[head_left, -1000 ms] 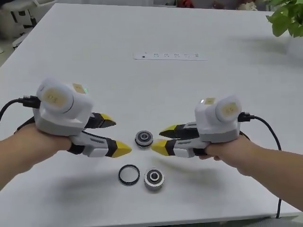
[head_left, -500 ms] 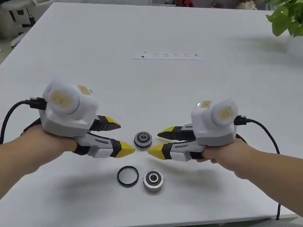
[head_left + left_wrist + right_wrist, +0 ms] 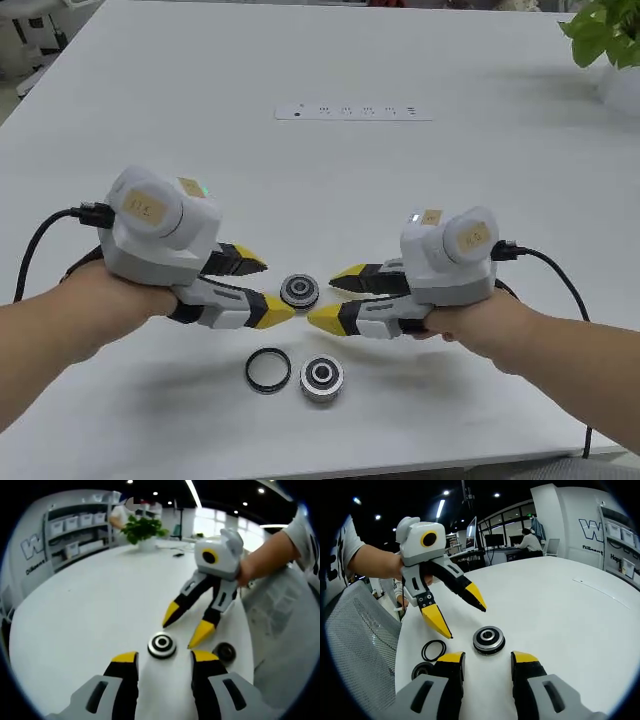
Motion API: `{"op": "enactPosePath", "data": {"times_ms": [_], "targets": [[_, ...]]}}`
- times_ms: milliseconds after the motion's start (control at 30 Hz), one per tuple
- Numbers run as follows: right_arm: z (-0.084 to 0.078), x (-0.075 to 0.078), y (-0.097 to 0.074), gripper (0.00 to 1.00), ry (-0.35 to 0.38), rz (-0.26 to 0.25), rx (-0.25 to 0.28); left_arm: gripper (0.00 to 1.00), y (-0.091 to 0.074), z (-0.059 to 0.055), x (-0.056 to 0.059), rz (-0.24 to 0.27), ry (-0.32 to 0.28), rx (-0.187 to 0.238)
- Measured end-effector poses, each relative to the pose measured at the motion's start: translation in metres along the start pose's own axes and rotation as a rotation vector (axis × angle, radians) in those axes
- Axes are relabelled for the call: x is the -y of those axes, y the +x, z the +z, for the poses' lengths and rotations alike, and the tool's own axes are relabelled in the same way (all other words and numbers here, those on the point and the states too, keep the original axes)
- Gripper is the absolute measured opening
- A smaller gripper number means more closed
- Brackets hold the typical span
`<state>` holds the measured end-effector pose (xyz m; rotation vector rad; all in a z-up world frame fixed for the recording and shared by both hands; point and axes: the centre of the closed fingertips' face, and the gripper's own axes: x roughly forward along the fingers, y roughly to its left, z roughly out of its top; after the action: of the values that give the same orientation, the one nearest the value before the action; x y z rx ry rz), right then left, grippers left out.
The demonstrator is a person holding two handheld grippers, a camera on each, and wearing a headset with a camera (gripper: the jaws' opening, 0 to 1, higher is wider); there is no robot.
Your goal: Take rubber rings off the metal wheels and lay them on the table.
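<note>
Wheel (image 3: 300,290) between left tongs (image 3: 276,289), right tongs (image 3: 322,299), agape

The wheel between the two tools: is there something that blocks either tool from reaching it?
Nothing visible does. The wheel lies on the table, directly between the open left tool and the open right tool. The loose ring and the second wheel lie on the near side, off both paths.

Bare table (image 3: 330,190) lies open beyond the wheel (image 3: 300,290), which the left claw (image 3: 271,289) and right claw (image 3: 324,300) seemingly hem in closely.
</note>
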<state>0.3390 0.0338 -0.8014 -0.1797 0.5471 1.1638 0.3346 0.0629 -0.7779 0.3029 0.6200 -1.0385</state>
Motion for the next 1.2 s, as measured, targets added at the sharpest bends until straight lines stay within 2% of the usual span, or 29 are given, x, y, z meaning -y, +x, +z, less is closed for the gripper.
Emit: {"op": "enactPosePath", "data": {"times_ms": [467, 1200], "targets": [[0.0, -0.001, 0.001, 0.34, -0.004, 0.006, 0.004, 0.37, 0.008, 0.005, 0.001, -0.014, -0.011, 0.003], [-0.003, -0.001, 0.001, 0.34, -0.009, 0.012, 0.0, 0.27, 0.02, 0.005, 0.004, -0.034, 0.022, -0.029]]}}
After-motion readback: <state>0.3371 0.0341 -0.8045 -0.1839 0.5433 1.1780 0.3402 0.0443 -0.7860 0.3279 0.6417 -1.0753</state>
